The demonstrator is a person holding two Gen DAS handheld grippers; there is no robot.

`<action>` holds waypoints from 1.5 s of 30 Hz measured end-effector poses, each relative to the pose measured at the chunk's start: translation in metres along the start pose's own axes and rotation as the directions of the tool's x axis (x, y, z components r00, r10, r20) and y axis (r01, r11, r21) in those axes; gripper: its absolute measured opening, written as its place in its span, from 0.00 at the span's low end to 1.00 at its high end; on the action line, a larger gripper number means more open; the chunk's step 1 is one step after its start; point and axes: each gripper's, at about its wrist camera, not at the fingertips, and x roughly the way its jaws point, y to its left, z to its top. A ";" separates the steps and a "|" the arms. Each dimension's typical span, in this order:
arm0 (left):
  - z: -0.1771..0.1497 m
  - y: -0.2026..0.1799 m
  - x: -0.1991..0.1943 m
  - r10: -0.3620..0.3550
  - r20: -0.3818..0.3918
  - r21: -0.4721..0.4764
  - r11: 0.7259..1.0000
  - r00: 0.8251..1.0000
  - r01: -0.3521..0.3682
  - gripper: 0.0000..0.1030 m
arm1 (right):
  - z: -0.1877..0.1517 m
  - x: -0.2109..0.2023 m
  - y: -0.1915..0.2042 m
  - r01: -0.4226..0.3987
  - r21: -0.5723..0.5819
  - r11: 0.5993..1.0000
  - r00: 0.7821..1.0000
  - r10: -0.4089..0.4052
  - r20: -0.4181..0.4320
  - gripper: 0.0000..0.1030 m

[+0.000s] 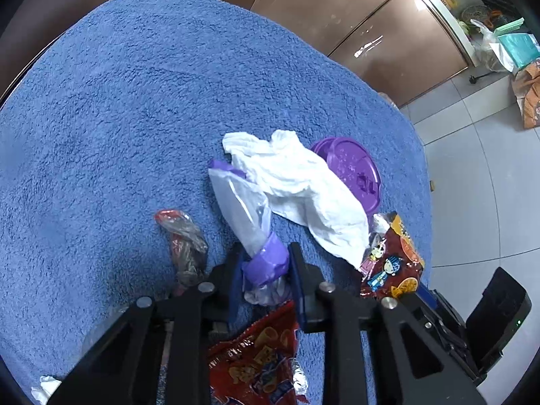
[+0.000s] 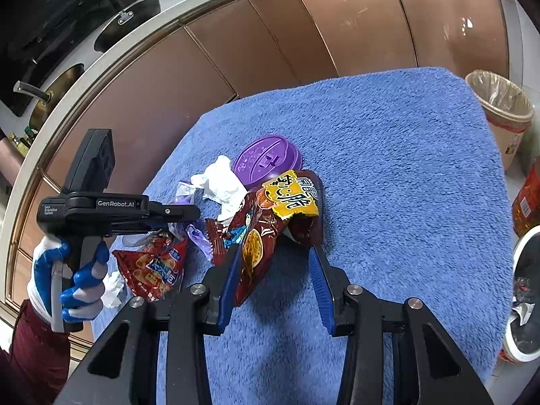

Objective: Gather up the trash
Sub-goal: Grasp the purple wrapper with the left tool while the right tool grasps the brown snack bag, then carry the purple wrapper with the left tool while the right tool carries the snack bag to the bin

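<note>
Trash lies on a blue towel. My left gripper is shut on a purple-and-clear plastic bag, which shows in the right wrist view too. A white tissue lies over a purple lid. A red snack bag lies under the left gripper. My right gripper is open around a dark red snack bag with a yellow label. A crumpled clear wrapper lies to the left.
A lined trash bin stands beyond the towel's far right corner. A white-rimmed bin stands at the right. Brown cabinet doors run behind the table. Pans sit on the counter. Tiled floor lies to the right.
</note>
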 end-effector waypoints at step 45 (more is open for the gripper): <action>-0.076 -0.246 -0.048 -0.132 0.075 0.386 0.918 0.988 0.093 0.20 | -0.082 -0.233 -0.113 0.309 0.146 0.940 0.907 -0.338 0.251 0.08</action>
